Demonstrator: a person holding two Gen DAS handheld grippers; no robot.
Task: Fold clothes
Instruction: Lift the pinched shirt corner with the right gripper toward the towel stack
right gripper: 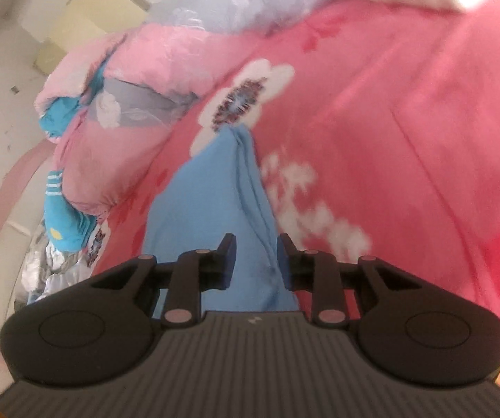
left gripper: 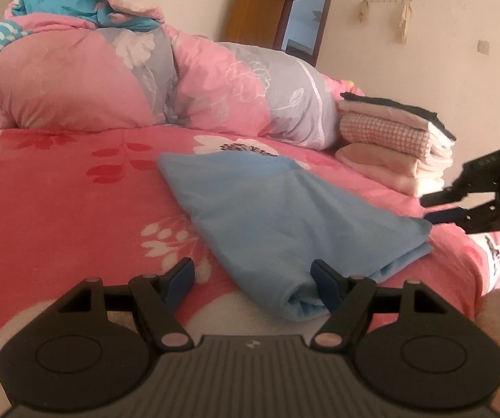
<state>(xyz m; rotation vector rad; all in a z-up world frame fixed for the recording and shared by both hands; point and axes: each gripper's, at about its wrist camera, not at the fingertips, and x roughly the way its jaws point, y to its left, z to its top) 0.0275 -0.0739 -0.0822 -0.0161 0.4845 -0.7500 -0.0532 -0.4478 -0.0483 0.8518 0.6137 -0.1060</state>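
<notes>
Blue cotton garment (left gripper: 284,209), folded into a long strip, lies on the pink floral bed (left gripper: 58,209). Left claw (left gripper: 253,275) is spread wide at its near end, gripping nothing. Right claw (right gripper: 255,261) hovers slightly parted over the far corner, empty. Risk: pinching one layer would drag the fold apart.

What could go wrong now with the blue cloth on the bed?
1. The blue cloth lies loosely folded, and no gripper holds it. The left gripper is open with one finger against the near fold, so a nudge could undo it.
2. The right gripper hangs open by the cloth's far corner; a careless grab might catch only one layer.
3. The stack of folded clothes sits near the edge of the bed and could get bumped off.
</notes>
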